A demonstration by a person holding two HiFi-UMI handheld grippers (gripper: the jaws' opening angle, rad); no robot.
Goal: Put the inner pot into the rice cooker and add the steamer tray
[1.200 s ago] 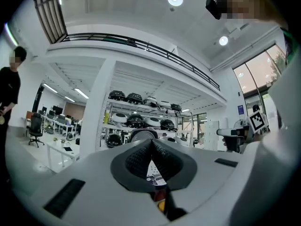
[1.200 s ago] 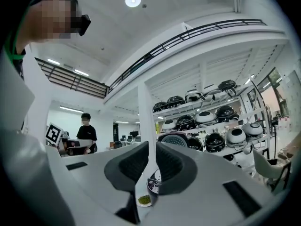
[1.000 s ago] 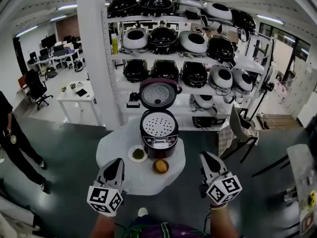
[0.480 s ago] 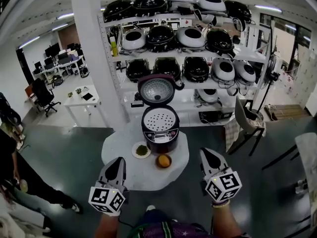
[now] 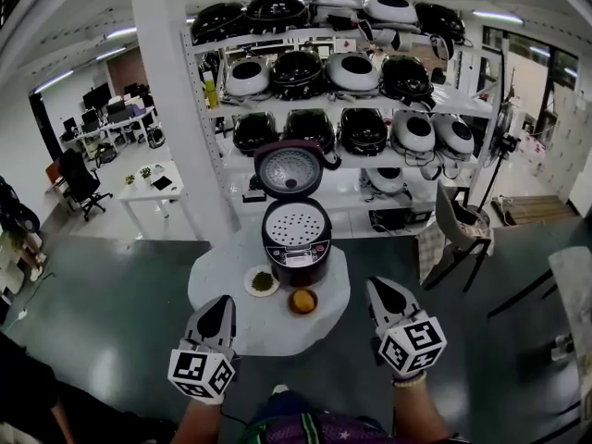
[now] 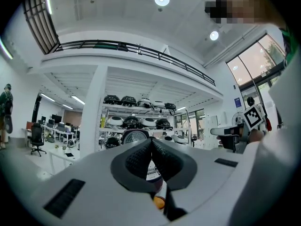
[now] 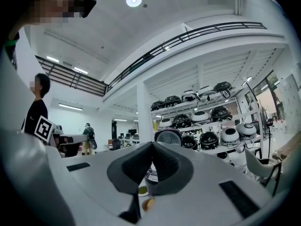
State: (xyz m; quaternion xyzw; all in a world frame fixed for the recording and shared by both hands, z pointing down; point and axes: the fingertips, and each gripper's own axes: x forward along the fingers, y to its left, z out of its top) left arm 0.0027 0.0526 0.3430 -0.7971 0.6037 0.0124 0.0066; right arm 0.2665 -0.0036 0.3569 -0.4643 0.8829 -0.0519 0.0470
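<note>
The dark rice cooker (image 5: 296, 252) stands at the far side of a small round white table (image 5: 222, 289), its lid (image 5: 289, 169) raised upright. The white perforated steamer tray (image 5: 296, 227) lies in its mouth; the inner pot under it is hidden. My left gripper (image 5: 219, 311) hovers at the table's near left edge, shut and empty. To the right of the table, my right gripper (image 5: 381, 293) is level with it, shut and empty too. In both gripper views the pads (image 6: 151, 161) (image 7: 152, 166) meet in front of the cooker (image 7: 151, 174).
On the table before the cooker lie a white dish of green food (image 5: 262, 281) and a bowl with something orange (image 5: 302, 301). Behind stands a shelf rack (image 5: 342, 109) full of rice cookers beside a white pillar (image 5: 176, 109). A grey chair (image 5: 458, 234) is at right.
The view has shifted a little, so table and cooker sit slightly higher and farther. A person at the left has walked out toward the bottom left corner. Both grippers hold about the same place.
</note>
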